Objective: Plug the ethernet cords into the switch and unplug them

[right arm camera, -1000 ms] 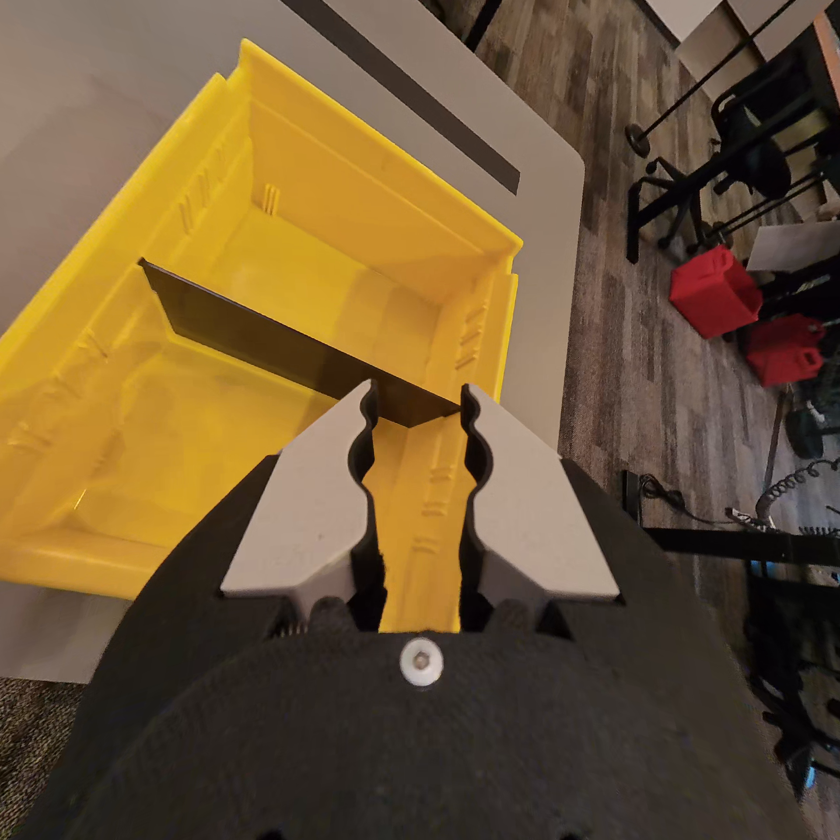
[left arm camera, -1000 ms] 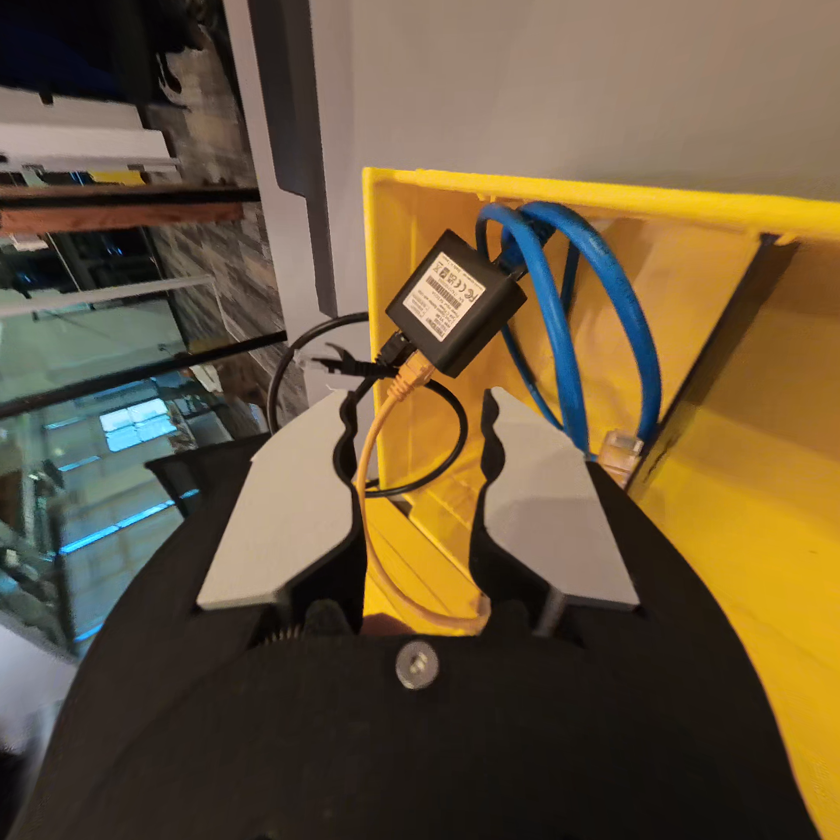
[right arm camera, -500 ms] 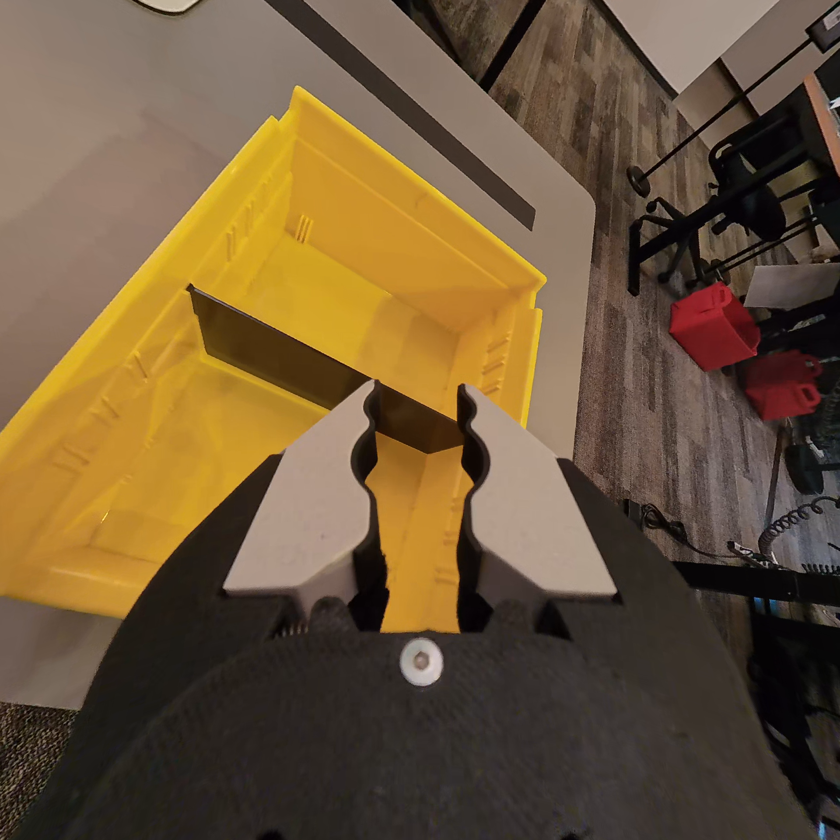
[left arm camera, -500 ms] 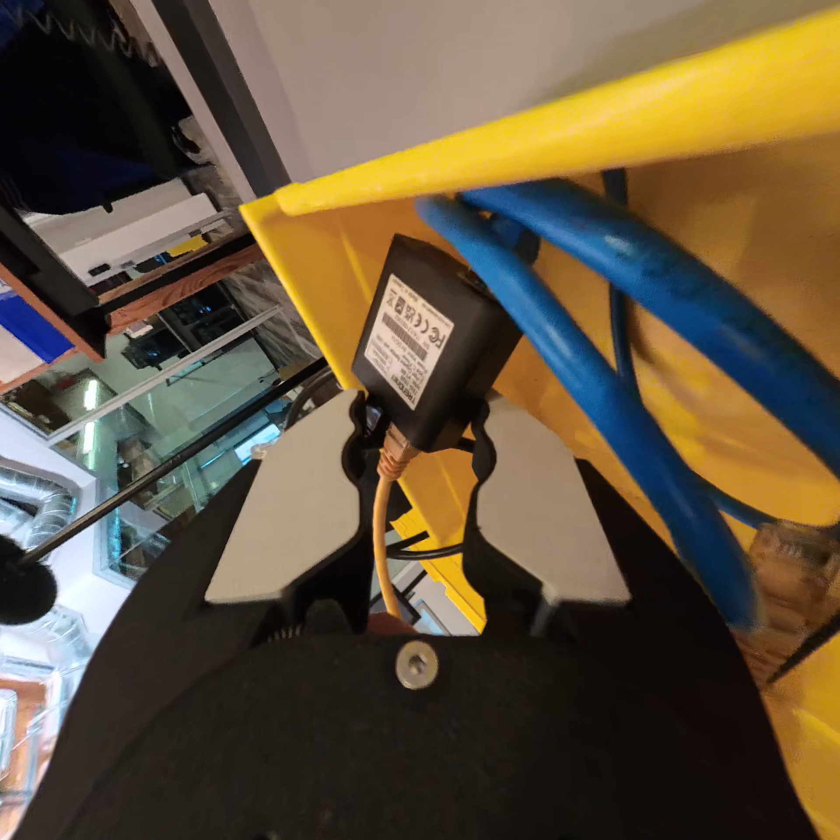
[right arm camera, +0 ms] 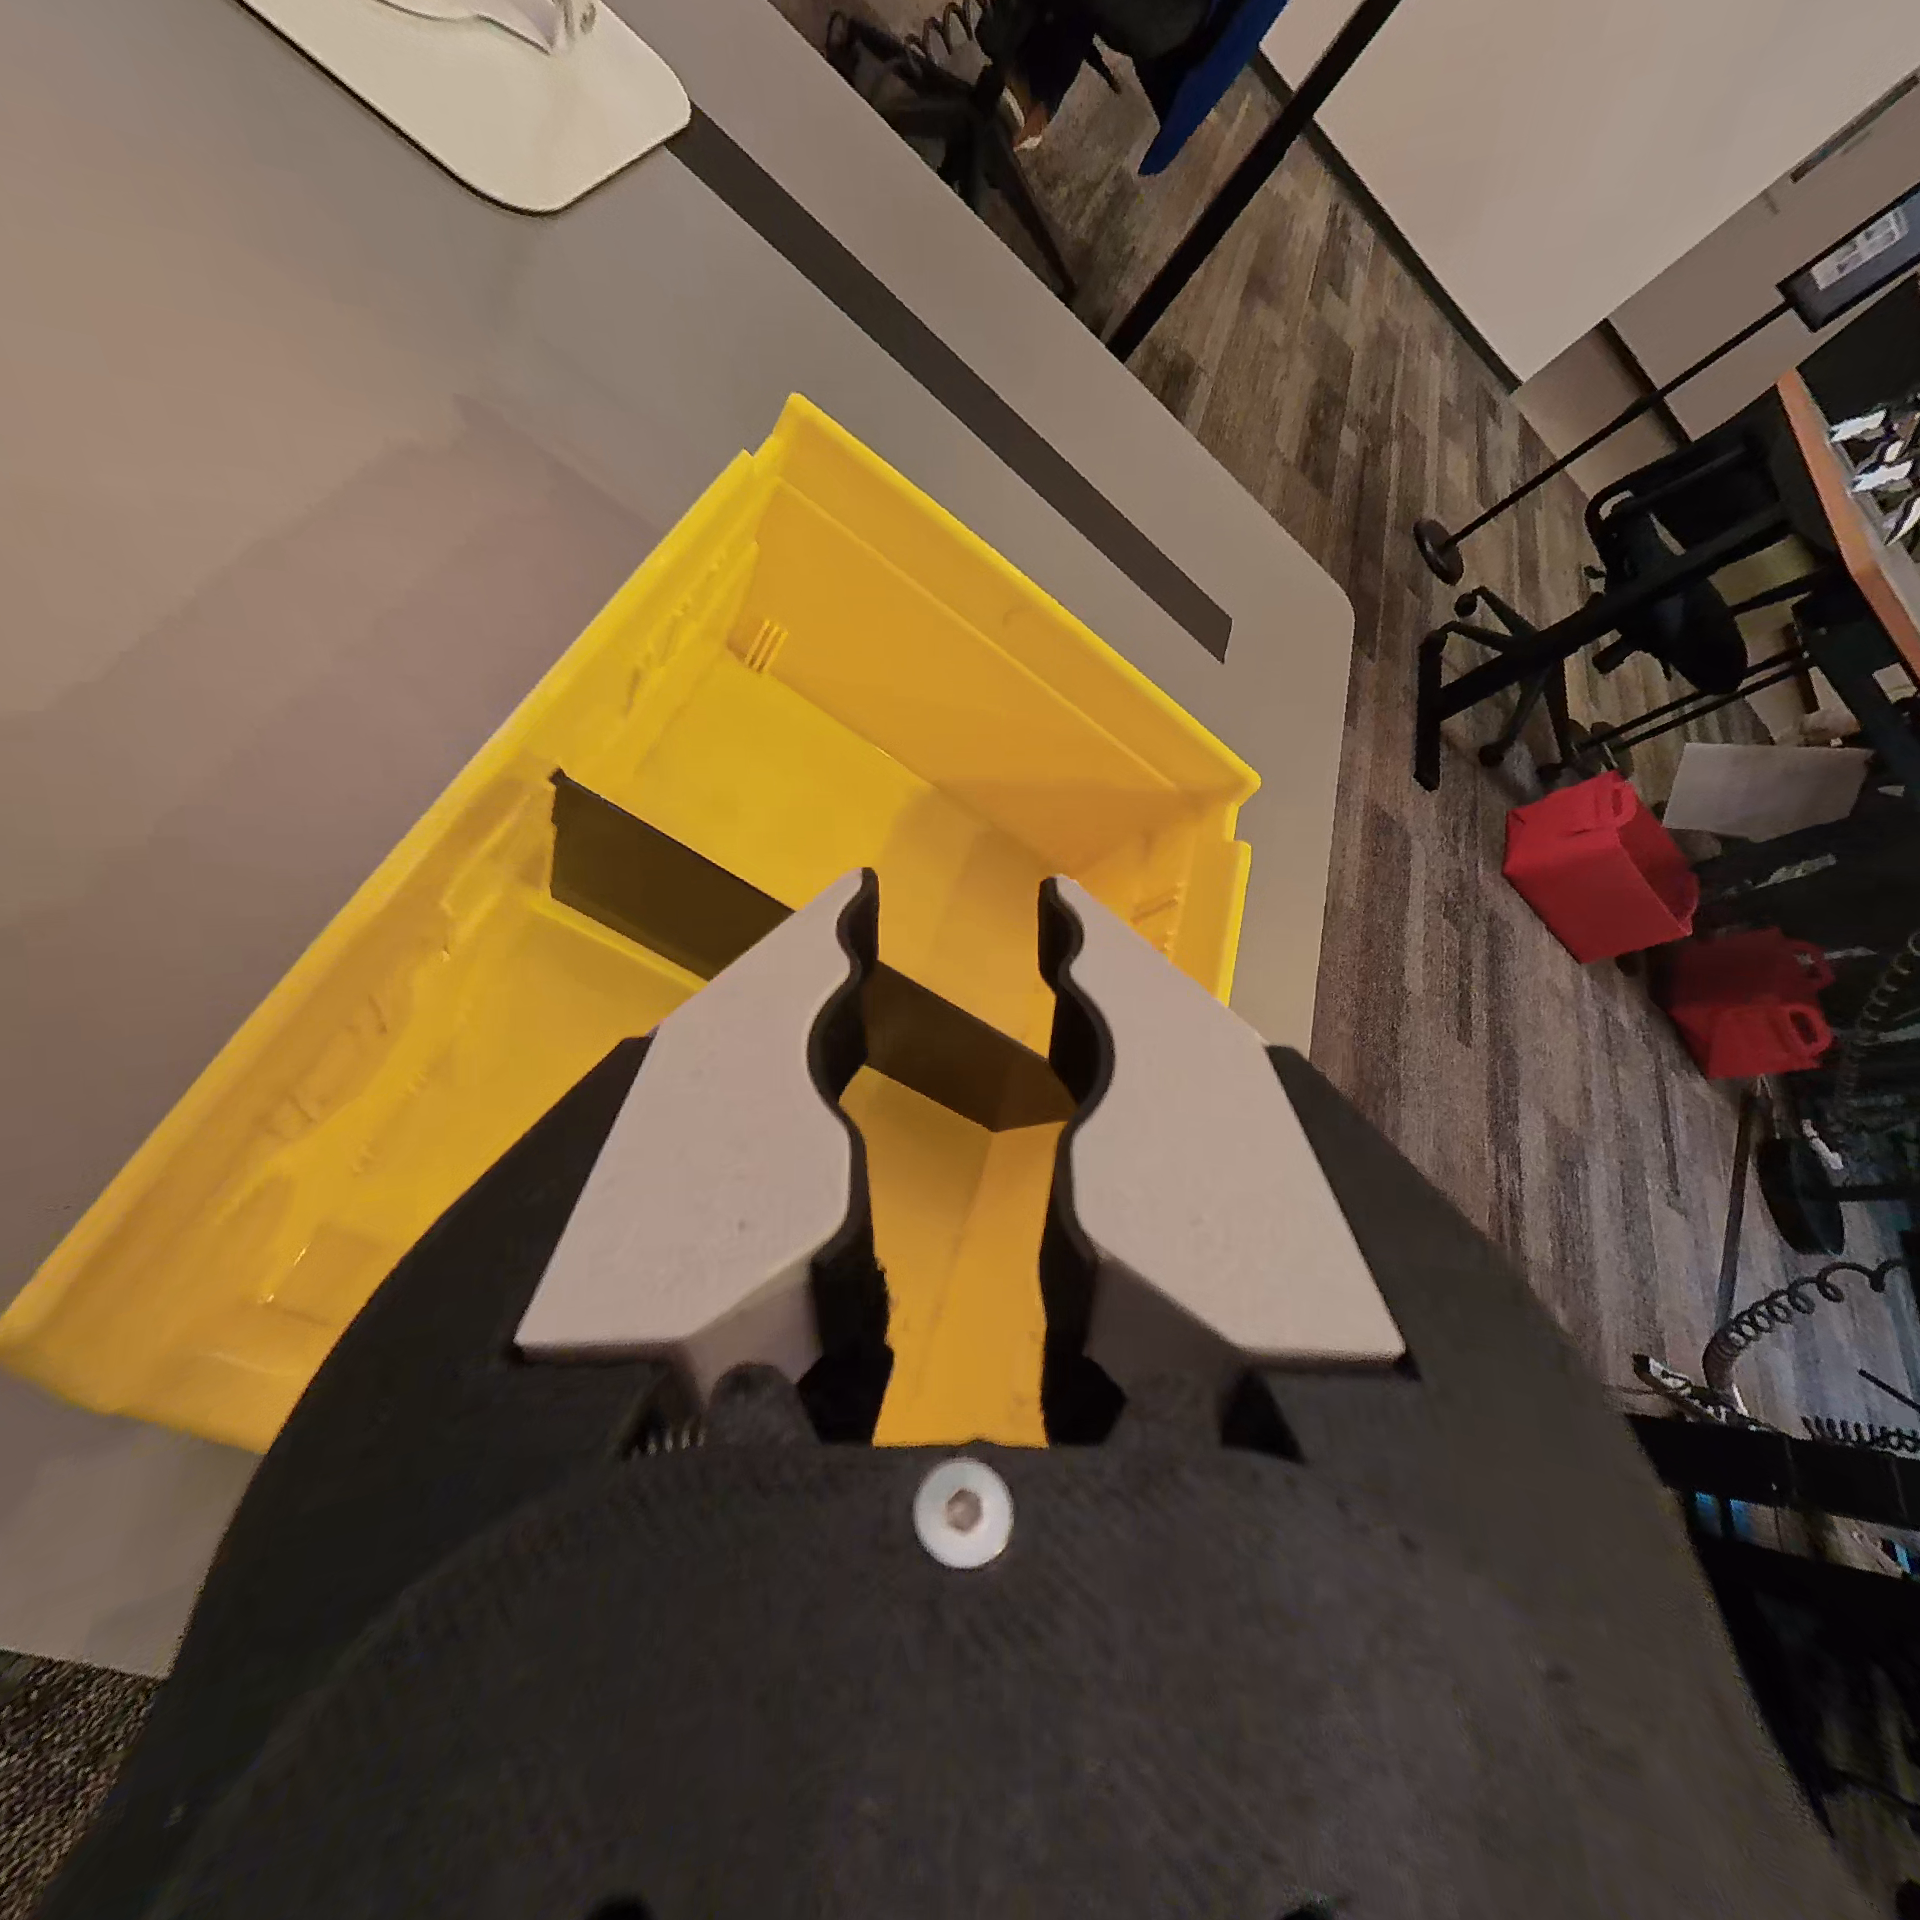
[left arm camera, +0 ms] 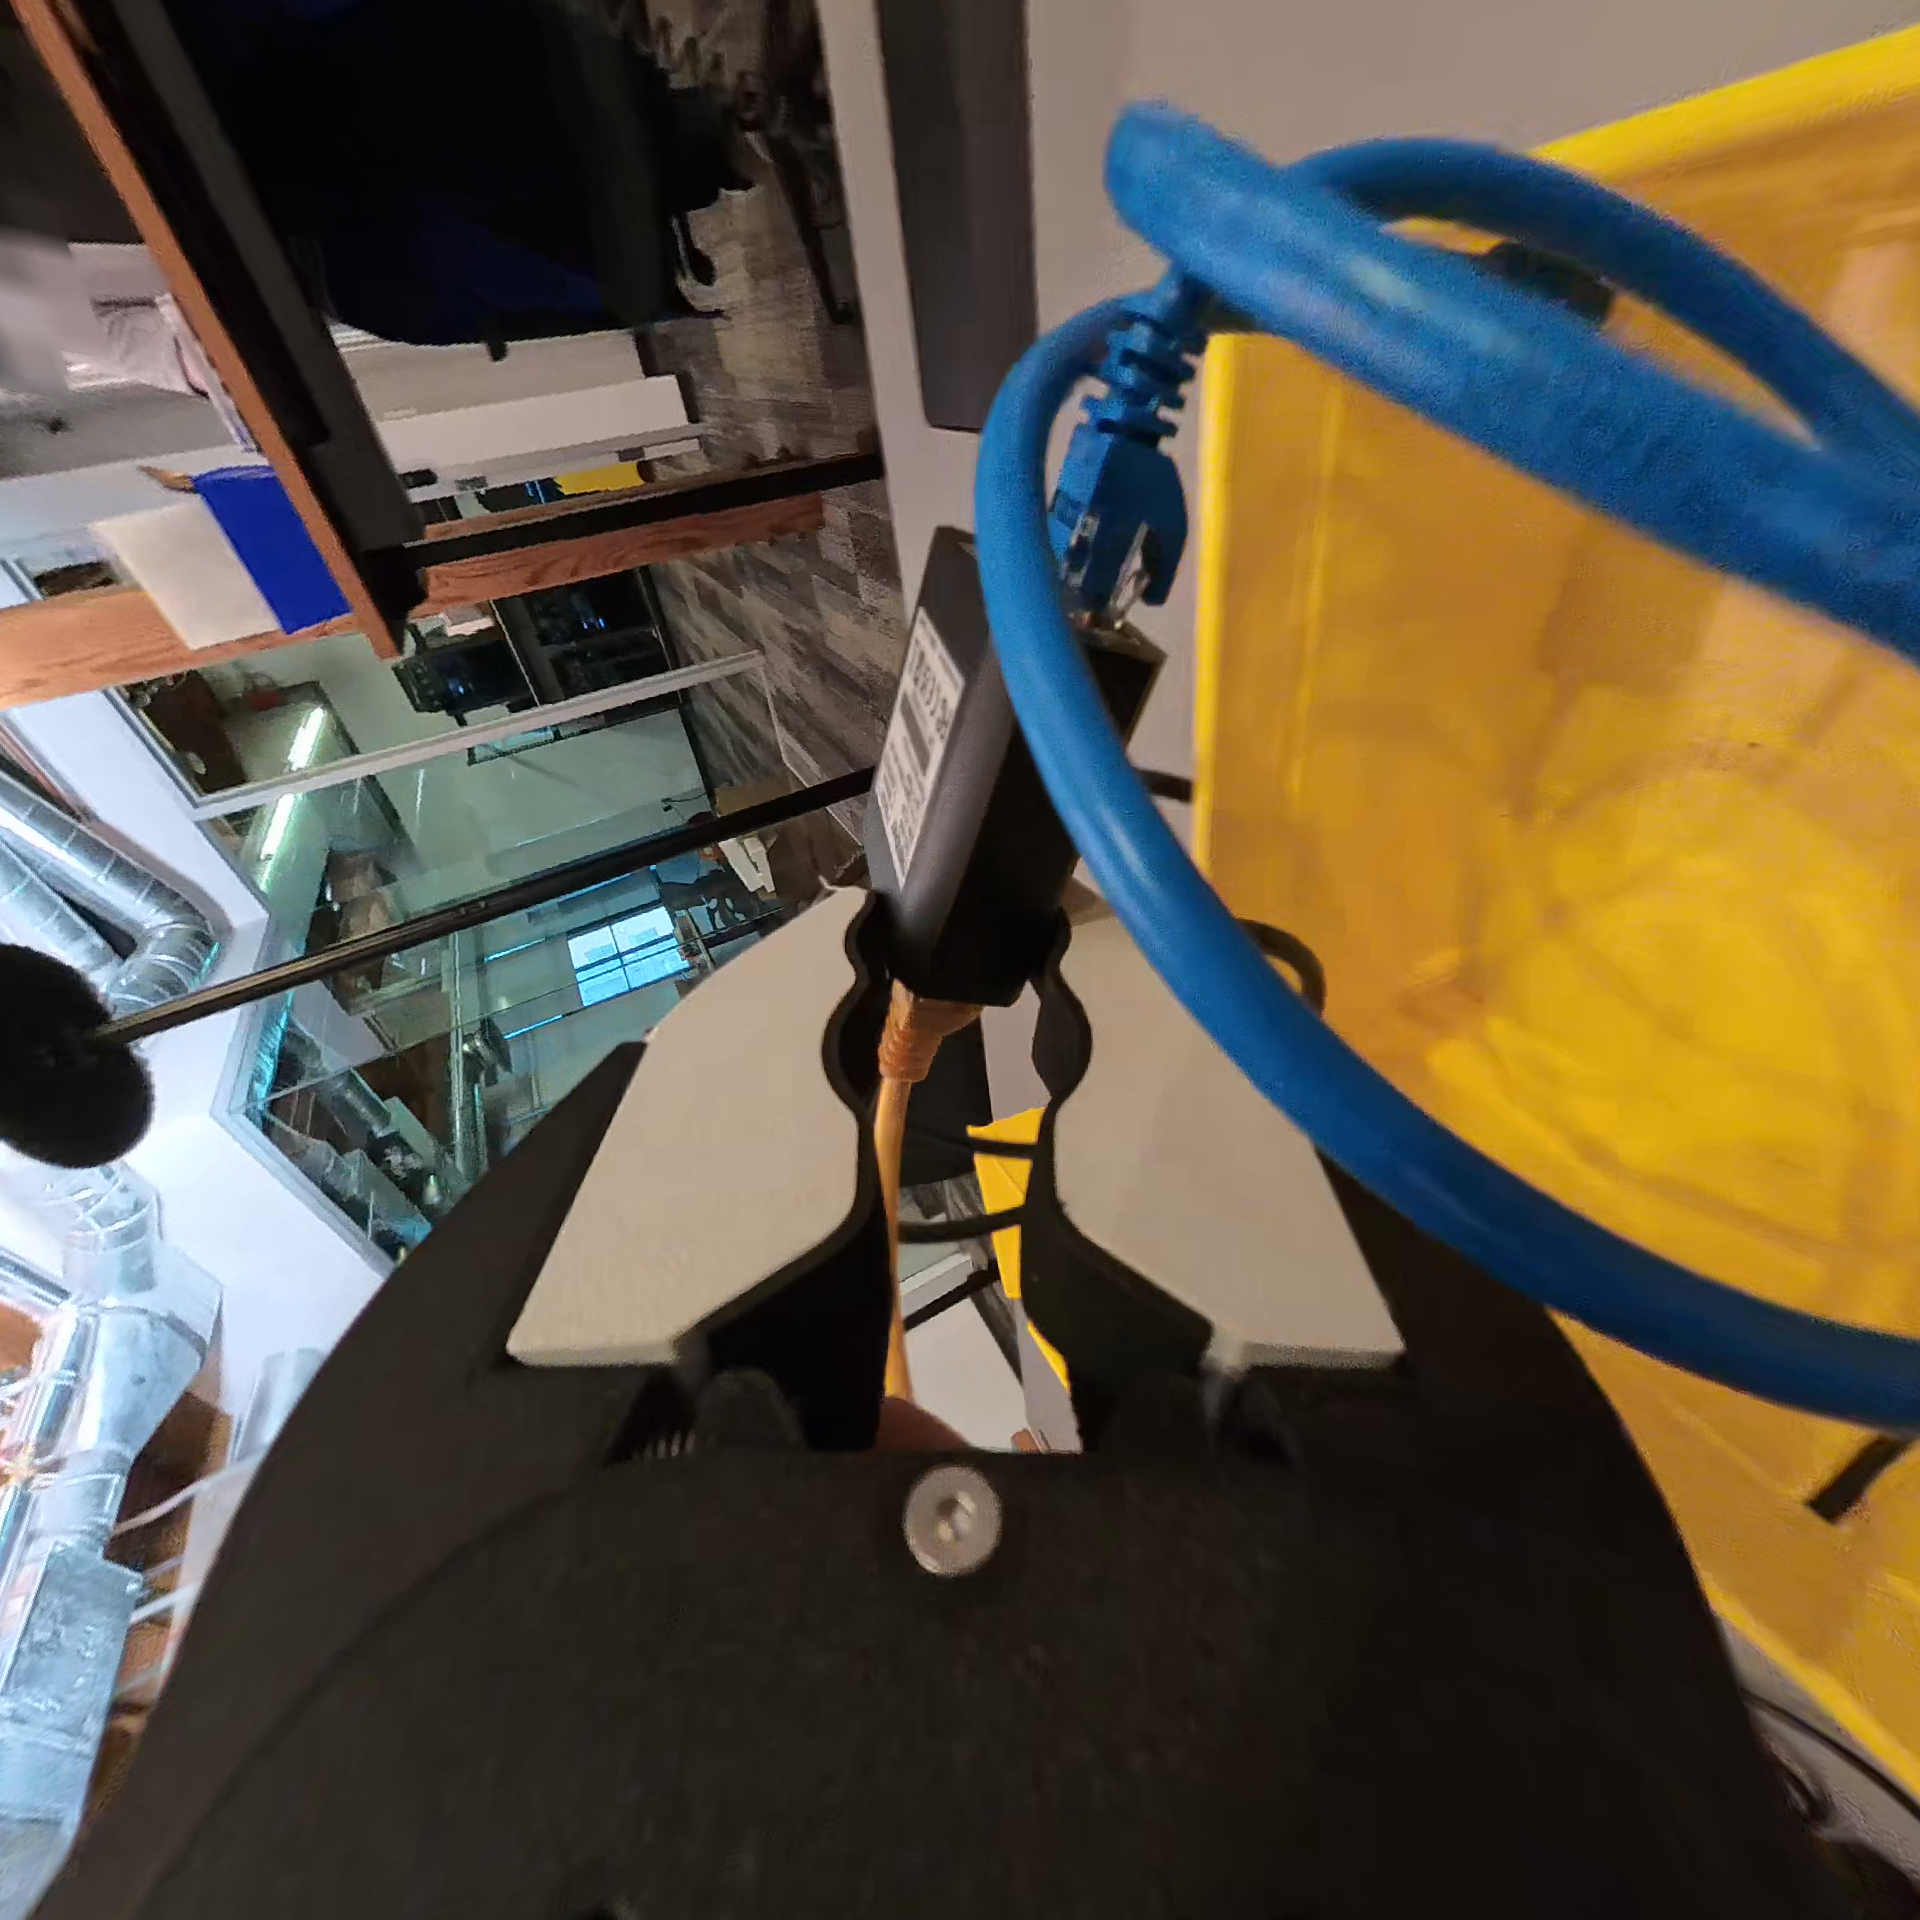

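Observation:
In the left wrist view my left gripper (left arm camera: 961,935) is shut on the near end of the small black switch (left arm camera: 961,790) and holds it up beside the yellow bin (left arm camera: 1558,831). An orange ethernet cord (left arm camera: 899,1101) is plugged into the switch's near end and runs back between my fingers. A looped blue ethernet cord (left arm camera: 1195,997) hangs around the switch, its blue plug (left arm camera: 1117,499) at the switch's far end. In the right wrist view my right gripper (right arm camera: 958,894) is open and empty above the yellow bin (right arm camera: 436,1039).
A black divider (right arm camera: 644,883) splits the bin, which sits on a grey table (right arm camera: 260,468). A white pad (right arm camera: 499,94) lies at the table's far left. To the right, past the table edge, are red containers (right arm camera: 1600,862) and chairs on the floor. A thin black cable (left arm camera: 1288,945) loops behind the switch. Spacing between my two grippers at the tips: around 70 centimetres.
My left gripper closed on the switch and lifted it out of the bin, the blue cord rising with it. My right gripper drew back and up from the bin, still open.

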